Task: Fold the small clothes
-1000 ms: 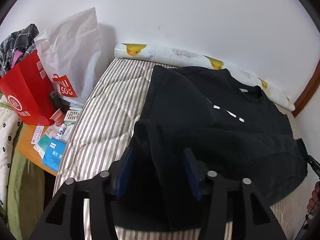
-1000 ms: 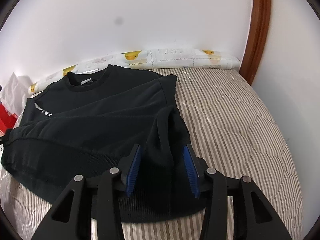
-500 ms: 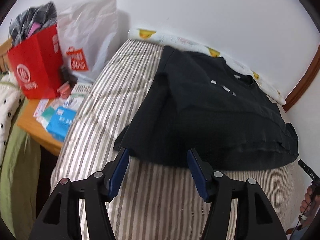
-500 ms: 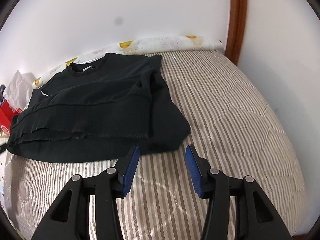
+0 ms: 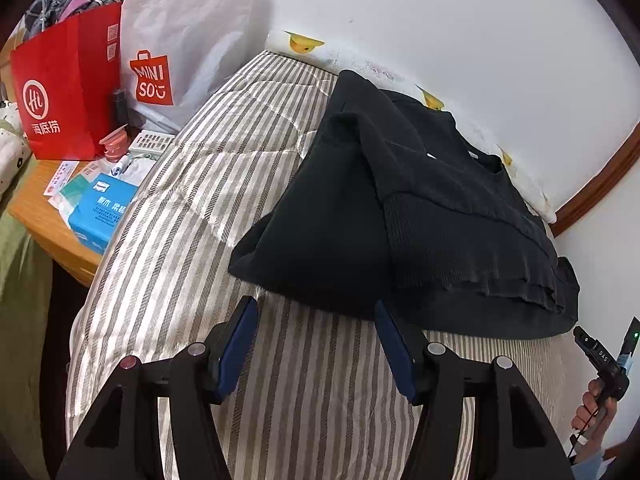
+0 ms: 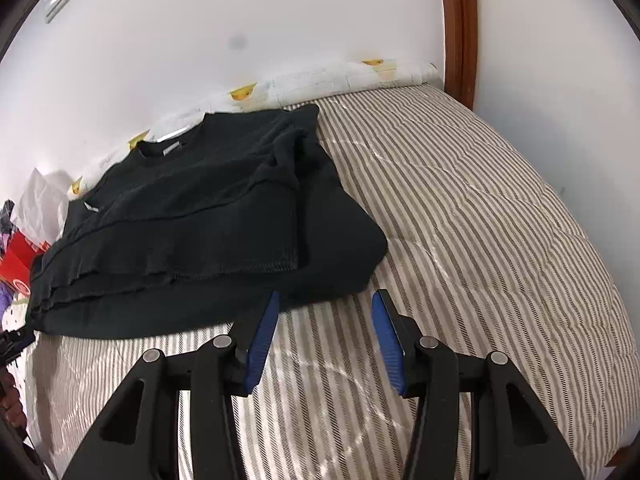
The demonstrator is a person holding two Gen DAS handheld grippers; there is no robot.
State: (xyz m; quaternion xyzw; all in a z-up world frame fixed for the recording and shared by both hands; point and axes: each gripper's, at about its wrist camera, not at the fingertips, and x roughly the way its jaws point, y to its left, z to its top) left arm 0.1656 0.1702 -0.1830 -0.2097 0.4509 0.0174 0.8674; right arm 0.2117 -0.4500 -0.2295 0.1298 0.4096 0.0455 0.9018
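A black sweater [image 5: 420, 208] lies on the striped bed [image 5: 200, 208], its lower part folded up over the chest and a sleeve folded in. My left gripper [image 5: 316, 308] is open just in front of its near left corner, with nothing between the blue pads [image 5: 236, 344]. In the right wrist view the same sweater [image 6: 192, 216] lies flat with the hem layered. My right gripper [image 6: 326, 296] is open in front of its near right corner, pads clear of the cloth.
A wooden bedside table [image 5: 48, 208] left of the bed holds a red paper bag [image 5: 68, 88], a white shopping bag [image 5: 180, 32] and a blue tissue pack [image 5: 104, 208]. A duck-print roll [image 6: 348, 76] lines the wall. Bare striped quilt [image 6: 460, 220] lies right of the sweater.
A second ago both grippers had sweater fabric between their jaws. Both have let it go and drawn back toward the near edge; the sweater now rests folded on the bed.
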